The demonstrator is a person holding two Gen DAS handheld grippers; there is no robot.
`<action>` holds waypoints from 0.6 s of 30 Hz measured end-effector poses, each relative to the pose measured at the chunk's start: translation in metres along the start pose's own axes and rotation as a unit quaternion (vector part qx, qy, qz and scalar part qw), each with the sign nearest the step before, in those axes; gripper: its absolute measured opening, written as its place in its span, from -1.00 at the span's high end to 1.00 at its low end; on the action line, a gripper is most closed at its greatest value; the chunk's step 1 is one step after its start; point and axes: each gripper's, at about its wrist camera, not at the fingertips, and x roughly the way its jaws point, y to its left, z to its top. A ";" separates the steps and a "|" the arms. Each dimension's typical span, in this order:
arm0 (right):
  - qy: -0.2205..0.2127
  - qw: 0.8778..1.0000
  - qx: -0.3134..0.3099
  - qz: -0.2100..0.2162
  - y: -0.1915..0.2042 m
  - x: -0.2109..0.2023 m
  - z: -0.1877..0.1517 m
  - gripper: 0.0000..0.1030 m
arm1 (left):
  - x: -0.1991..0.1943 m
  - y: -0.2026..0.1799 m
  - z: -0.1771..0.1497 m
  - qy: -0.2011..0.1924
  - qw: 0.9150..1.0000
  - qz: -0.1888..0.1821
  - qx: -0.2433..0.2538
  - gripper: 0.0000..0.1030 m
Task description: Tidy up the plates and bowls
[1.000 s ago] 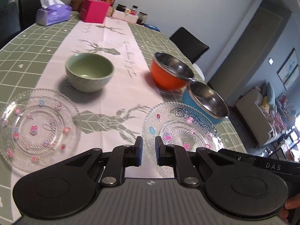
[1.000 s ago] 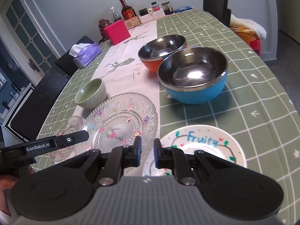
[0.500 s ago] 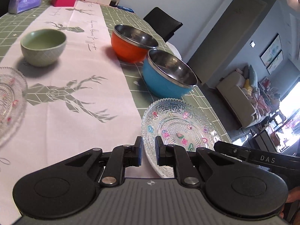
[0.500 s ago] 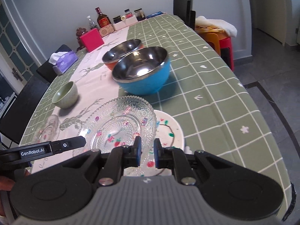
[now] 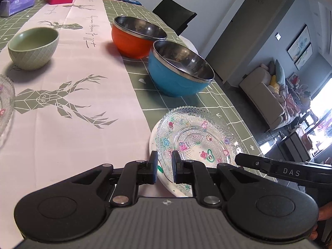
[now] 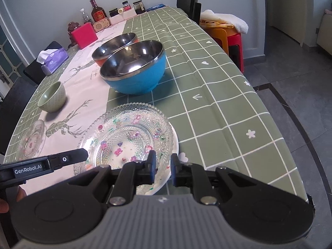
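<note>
A clear glass plate with flower dots [image 5: 195, 137] [image 6: 128, 132] lies on top of the white "Fruity" plate [image 5: 154, 143] [image 6: 175, 151] near the table's front right. My left gripper [image 5: 164, 166] is shut on the glass plate's near rim. My right gripper [image 6: 162, 167] is shut on the same plate's rim from the other side. A blue steel bowl [image 5: 179, 71] [image 6: 134, 70] and an orange steel bowl [image 5: 137, 36] [image 6: 112, 47] stand behind. A green ceramic bowl [image 5: 33, 47] [image 6: 53, 99] sits on the runner. A second glass plate [image 5: 5, 103] [image 6: 31, 141] lies at the left.
A pink box [image 6: 84, 35], tissue box [image 6: 53, 59], bottles and jars [image 6: 98, 14] stand at the table's far end. Black chairs [image 5: 174, 14] surround the table. An orange stool [image 6: 224, 35] stands to the right. The table's right edge [image 6: 290, 155] is close.
Both grippers carried the glass plate to the right across the table and lowered it onto the white plate. The left plate slid out toward the view's left edge.
</note>
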 end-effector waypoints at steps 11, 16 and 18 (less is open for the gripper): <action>0.008 0.999 -0.020 -0.023 0.006 0.006 -0.002 0.75 | 0.001 -0.006 0.000 0.006 1.000 0.015 0.021 0.71; 0.013 0.998 -0.044 -0.037 0.013 0.009 -0.004 0.75 | 0.003 -0.010 0.001 0.012 0.999 0.031 0.036 0.69; 0.011 0.998 -0.046 -0.038 0.014 0.008 -0.004 0.75 | 0.005 -0.011 0.000 0.019 0.998 0.036 0.039 0.69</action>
